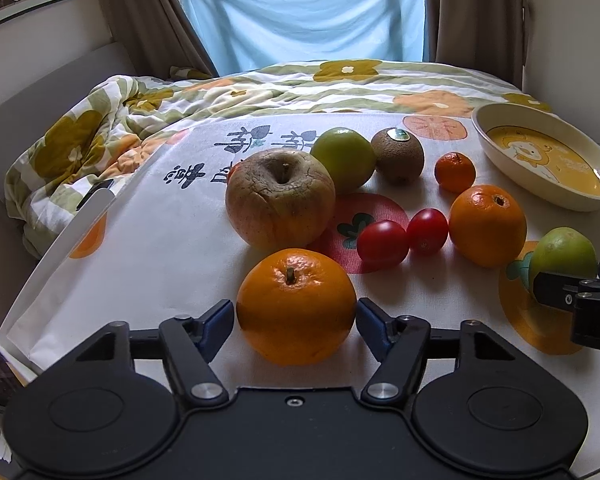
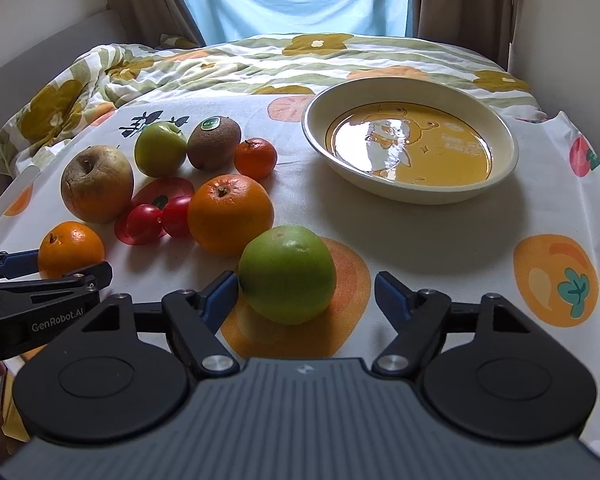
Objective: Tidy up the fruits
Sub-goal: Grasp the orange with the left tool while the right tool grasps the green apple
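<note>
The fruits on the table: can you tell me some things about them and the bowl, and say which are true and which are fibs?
1. The bowl has fruit in it. False: it holds no fruit.
2. The left gripper has its jaws on either side of an orange. True.
3. The right gripper is shut tight on the kiwi. False: its jaws are open around a green fruit, and the kiwi sits farther back.
4. Two red tomatoes lie side by side. True.
5. The kiwi has a sticker on top. True.
6. The wrinkly apple is the smallest fruit. False: it is one of the biggest.
</note>
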The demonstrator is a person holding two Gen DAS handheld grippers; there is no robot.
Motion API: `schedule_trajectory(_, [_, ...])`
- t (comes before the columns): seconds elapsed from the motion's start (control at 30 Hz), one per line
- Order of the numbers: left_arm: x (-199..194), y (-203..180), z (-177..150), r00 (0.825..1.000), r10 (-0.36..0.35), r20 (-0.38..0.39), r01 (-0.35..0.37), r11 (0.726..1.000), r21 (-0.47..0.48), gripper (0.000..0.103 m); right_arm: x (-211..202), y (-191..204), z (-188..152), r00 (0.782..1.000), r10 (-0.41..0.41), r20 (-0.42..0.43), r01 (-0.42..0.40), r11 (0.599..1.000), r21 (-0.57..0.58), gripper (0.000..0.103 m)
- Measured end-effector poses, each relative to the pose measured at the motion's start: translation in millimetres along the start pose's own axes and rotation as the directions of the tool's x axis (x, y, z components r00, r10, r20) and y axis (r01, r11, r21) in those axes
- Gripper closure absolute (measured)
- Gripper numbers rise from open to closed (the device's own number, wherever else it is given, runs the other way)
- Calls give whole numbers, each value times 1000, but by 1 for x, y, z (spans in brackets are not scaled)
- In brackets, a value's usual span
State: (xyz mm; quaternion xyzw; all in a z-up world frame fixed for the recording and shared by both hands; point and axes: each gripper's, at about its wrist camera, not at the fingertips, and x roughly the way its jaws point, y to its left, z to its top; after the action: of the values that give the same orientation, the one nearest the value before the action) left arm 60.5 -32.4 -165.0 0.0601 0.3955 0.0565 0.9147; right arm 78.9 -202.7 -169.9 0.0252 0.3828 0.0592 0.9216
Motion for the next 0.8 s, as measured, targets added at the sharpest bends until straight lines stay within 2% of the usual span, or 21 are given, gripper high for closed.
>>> schedule_trajectory(0.27, [-2, 0, -3, 1000, -8, 10, 8, 1000, 13, 36, 3, 4, 4, 1000, 5, 15, -5, 1000, -27, 20])
schedule_trajectory(0.37, [-2, 0, -2, 1000, -10, 6, 10, 1000, 22, 36, 5, 5, 5, 1000, 13, 8, -12, 1000, -28, 25])
schedule_trajectory(0.6, [-5, 2, -2, 1000, -16, -12, 16, 1000, 16, 37, 5, 10, 6, 1000, 11, 6, -11, 999, -53, 28])
schedule_trajectory(0.67, [-7, 2, -3, 1000, -18, -16, 18, 1000, 10, 37, 5, 10, 7, 1000, 12, 11, -11, 998, -61, 34])
schedule_trajectory(0.8, [-14, 2, -4, 1000, -17, -19, 17, 1000, 1, 37, 6, 11, 9, 1000, 19, 7, -19, 997, -76, 34])
